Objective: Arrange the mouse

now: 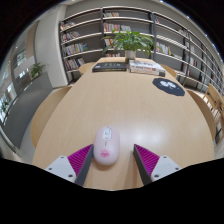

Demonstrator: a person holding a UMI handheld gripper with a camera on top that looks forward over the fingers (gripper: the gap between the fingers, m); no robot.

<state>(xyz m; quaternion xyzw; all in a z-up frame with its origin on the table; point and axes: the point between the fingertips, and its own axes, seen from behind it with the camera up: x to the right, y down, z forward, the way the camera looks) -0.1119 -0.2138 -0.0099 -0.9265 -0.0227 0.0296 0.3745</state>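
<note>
White mouse (105, 143) on wooden table (130, 105), between wide-spread fingers (81, 158), gaps either side, nothing grasped

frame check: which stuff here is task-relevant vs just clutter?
Job:
- white mouse, on the wooden table, between the open fingers of the hand-held gripper
- dark round mat, possibly the mouse's spot

Just lying about:
- potted plant
- books and dark tray at the far edge
- bookshelves

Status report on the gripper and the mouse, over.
Gripper open, fingers either side of the mouse. White mouse resting on the wooden table, gaps both sides. Mouse pad far ahead, path clear.
</note>
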